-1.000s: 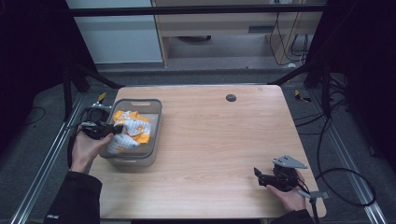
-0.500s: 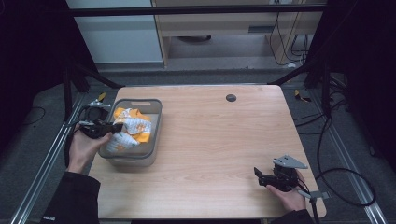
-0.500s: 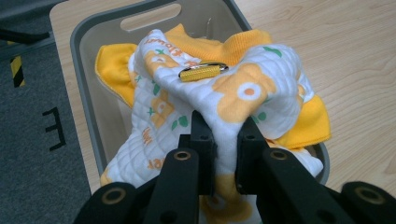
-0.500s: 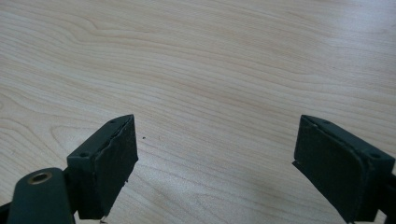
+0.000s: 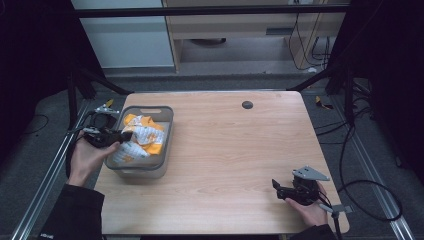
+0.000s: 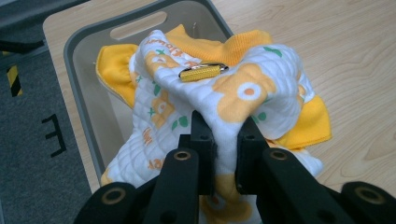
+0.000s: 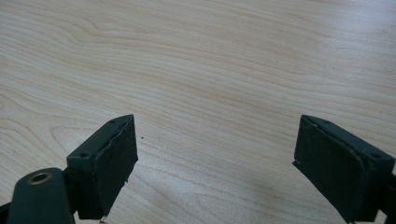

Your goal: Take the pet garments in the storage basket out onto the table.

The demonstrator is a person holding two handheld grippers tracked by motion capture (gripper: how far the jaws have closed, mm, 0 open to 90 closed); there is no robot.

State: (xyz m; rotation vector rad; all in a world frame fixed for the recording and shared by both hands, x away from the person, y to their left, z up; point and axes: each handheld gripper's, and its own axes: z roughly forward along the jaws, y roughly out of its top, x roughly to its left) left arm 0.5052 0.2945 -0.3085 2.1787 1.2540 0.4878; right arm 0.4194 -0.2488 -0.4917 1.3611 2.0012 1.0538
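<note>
We see a pale wood-grain counter with a small dark round hole near its far edge. A grey bin with a handle slot sits at the counter's left side, and in it lies a white quilted cloth printed with orange shapes and green marks, over an orange cloth.

The left tool reaches in over the bin's left rim, held by the left hand. In the left gripper view its 2 black jaws are clenched on a fold of the white cloth, which rises between them; a small gold metal clip sits on the cloth just beyond the jaws.

The right tool rests low near the counter's front right corner, held by the right hand, with a grey 3-cornered plate on top. In the right gripper view its 2 jaws stand wide apart, released, with bare wood between them.

Around the counter we see dark grey floor, metal rails along both sides, black cables on the right, and pale cabinets at the back. The sides of the room are very dark.
</note>
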